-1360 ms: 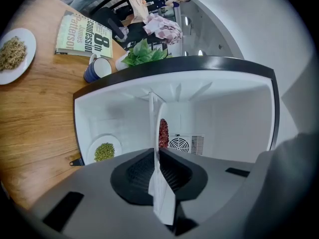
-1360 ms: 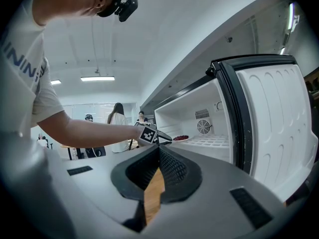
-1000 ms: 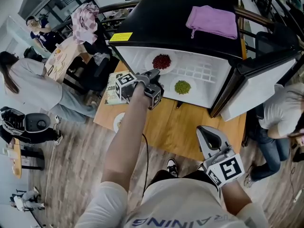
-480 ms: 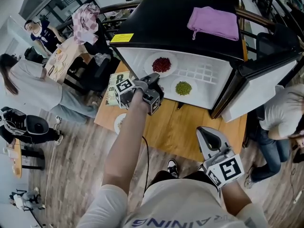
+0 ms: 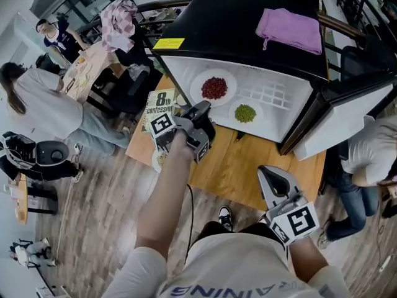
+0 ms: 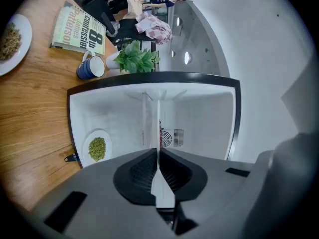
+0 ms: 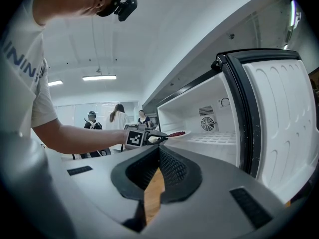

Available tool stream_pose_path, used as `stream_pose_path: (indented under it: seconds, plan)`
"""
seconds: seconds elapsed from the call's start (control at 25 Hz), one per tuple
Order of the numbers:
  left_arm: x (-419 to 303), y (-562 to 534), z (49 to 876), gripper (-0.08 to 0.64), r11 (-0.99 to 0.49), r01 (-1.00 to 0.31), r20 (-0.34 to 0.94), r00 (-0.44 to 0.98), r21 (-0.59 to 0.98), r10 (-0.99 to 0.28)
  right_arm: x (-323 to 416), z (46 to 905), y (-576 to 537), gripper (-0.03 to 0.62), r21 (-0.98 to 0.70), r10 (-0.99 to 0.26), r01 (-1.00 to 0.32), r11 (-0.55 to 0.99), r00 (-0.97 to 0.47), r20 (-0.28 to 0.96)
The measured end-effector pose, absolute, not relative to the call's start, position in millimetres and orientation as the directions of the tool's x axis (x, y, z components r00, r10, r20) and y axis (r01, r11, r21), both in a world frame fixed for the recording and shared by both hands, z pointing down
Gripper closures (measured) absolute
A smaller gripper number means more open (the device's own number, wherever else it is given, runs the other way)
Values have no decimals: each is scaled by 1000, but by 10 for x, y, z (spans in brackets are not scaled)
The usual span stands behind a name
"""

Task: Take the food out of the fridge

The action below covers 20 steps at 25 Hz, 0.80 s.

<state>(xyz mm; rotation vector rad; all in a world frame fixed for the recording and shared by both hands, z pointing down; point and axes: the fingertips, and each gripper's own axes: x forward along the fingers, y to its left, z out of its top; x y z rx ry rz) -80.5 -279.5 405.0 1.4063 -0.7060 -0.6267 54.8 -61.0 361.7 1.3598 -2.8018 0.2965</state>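
The left tongs (image 5: 201, 110) are pinching shut on the near rim of the plate of red beans (image 5: 213, 87), which is sitting inside the open fridge (image 5: 236, 30) straight ahead of them. In the left gripper view that plate is showing edge-on as a thin white line between the jaws. The plate of green beans (image 5: 245, 112) is lying to the right of these tongs, also in the fridge. Just to their left on the counter (image 5: 236, 166) a book (image 5: 161, 107) is reading "8th confession", with "James Patterson" legible in the left gripper view. A yellow label (image 5: 169, 43) is sticking to the fridge's black top beyond the tongs; its print is too small to read. The right tongs (image 5: 267, 171) are hovering with their tips together and nothing between them, well back from both plates. The person's shirt (image 5: 236, 287) is showing the letters "AINING".
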Motion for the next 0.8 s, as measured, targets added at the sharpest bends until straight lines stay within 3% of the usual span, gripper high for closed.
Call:
stream_pose_path:
  seconds: [0.8]
  plan:
    - [-1634, -1247, 4452, 540, 35, 18, 18, 584, 999, -811, 36, 3711, -460, 574, -162, -670, -681, 714, -732, 124]
